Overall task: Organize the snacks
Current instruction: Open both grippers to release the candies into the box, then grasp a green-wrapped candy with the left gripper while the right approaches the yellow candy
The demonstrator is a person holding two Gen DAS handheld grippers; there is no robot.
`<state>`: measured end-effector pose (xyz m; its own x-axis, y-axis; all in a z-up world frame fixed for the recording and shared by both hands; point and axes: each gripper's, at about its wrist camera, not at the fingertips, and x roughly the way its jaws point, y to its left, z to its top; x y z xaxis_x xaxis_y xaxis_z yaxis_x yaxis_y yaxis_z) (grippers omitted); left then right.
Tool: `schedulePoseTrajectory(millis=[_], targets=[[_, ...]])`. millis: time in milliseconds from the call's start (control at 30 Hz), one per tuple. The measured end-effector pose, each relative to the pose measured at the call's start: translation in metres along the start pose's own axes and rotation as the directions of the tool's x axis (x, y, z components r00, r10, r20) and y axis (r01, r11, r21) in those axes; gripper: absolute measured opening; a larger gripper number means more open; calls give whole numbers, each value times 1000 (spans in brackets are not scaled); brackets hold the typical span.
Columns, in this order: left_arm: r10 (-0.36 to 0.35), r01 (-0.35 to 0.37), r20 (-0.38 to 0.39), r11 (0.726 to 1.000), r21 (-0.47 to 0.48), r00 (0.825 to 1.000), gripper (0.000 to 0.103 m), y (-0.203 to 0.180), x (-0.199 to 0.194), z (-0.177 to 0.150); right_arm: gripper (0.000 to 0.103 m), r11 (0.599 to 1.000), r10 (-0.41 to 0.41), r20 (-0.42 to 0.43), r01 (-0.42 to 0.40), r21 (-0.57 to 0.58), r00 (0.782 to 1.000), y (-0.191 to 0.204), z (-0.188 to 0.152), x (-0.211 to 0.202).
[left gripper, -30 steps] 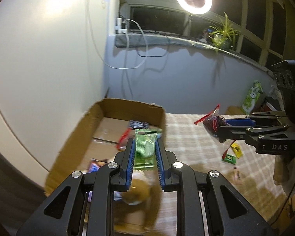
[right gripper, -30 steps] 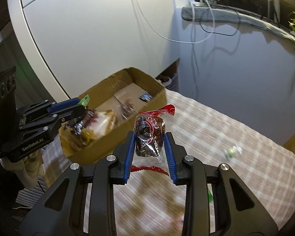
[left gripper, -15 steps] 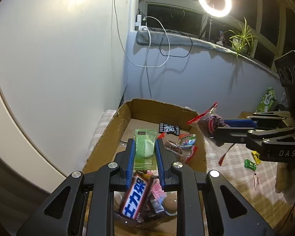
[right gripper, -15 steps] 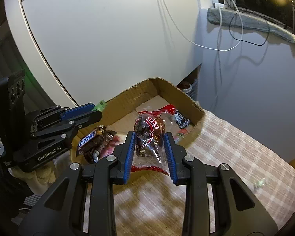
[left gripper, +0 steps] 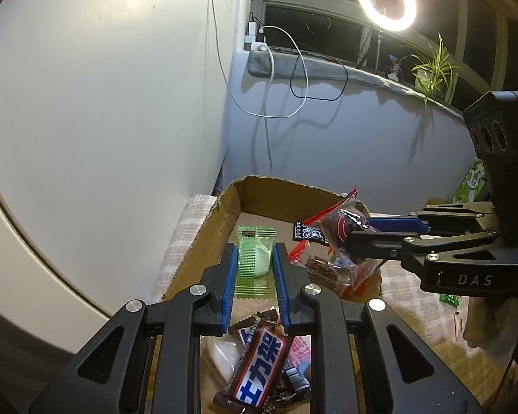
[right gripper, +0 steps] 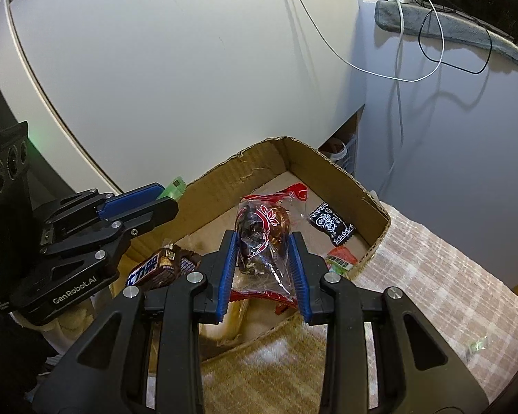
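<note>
Both grippers, left point(left gripper: 252, 265) clamping green packet point(left gripper: 254, 258), right point(right gripper: 263, 258) clamping red-printed bag point(right gripper: 260, 238), hover over cardboard box point(right gripper: 369, 200).

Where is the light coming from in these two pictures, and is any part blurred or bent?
Left wrist view: a ring light glares at top right and walls curve from fisheye distortion. Right wrist view: no lamp visible; hanging cables cast soft shadows; both sharp.
</note>
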<state>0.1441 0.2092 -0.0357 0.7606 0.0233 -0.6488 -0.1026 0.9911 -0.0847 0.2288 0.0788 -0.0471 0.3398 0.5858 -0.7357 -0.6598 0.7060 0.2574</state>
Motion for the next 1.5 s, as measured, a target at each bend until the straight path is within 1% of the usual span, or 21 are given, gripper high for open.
schedulePoseTrajectory(millis=[233,267,300,333,367,467,500,567,667,767,900,1033,1300,1500], targets=[[9,-9,-2,1000,-5,1000,21,2,2,0,32,1000,-1,12,1,12,1000,-2,3,0],[11,-11,-2,1000,-6,1000,23,2,1,0,34,1000,-5,11,5,11,1000,-2,3,0],[11,-11,-2,1000,-6,1000,28,3,1,0,37,1000,-9,13,9,11,1000,-2,3,0],[14,-14,0,1000,-7,1000,31,3,0,0,49,1000,-15,16,15,10,1000,-2,3,-1],[17,-17,3,1000,-8,1000,37,3,-1,-1,59,1000,-22,22,22,10,1000,-2,3,-2],[19,-19,6,1000,-12,1000,44,3,-3,-1,61,1000,-25,33,25,12,999,-3,2,-7],[20,-20,8,1000,-11,1000,45,2,-4,-1,62,1000,-28,33,28,13,999,-3,2,-8],[24,-24,12,1000,-11,1000,46,1,-7,-1,73,999,-42,40,42,15,998,-4,1,-12],[25,-25,21,1000,-8,999,48,-2,-12,-2,82,998,-54,58,52,29,997,-8,-1,-21],[24,-24,31,1000,-5,999,48,-7,-19,-2,84,997,-62,70,59,43,996,-12,-3,-32],[17,-17,41,1000,10,999,48,-18,-26,-3,84,996,-73,80,69,50,994,-18,-10,-47],[-8,7,47,1000,21,999,48,-33,-35,-6,85,996,-72,90,67,61,993,-26,-20,-66],[-89,86,42,994,61,995,48,-73,-45,-16,85,991,-91,77,83,107,993,-59,-56,-112],[-154,153,8,984,88,988,48,-107,-38,-24,84,978,-153,59,143,150,986,-91,-90,-142]])
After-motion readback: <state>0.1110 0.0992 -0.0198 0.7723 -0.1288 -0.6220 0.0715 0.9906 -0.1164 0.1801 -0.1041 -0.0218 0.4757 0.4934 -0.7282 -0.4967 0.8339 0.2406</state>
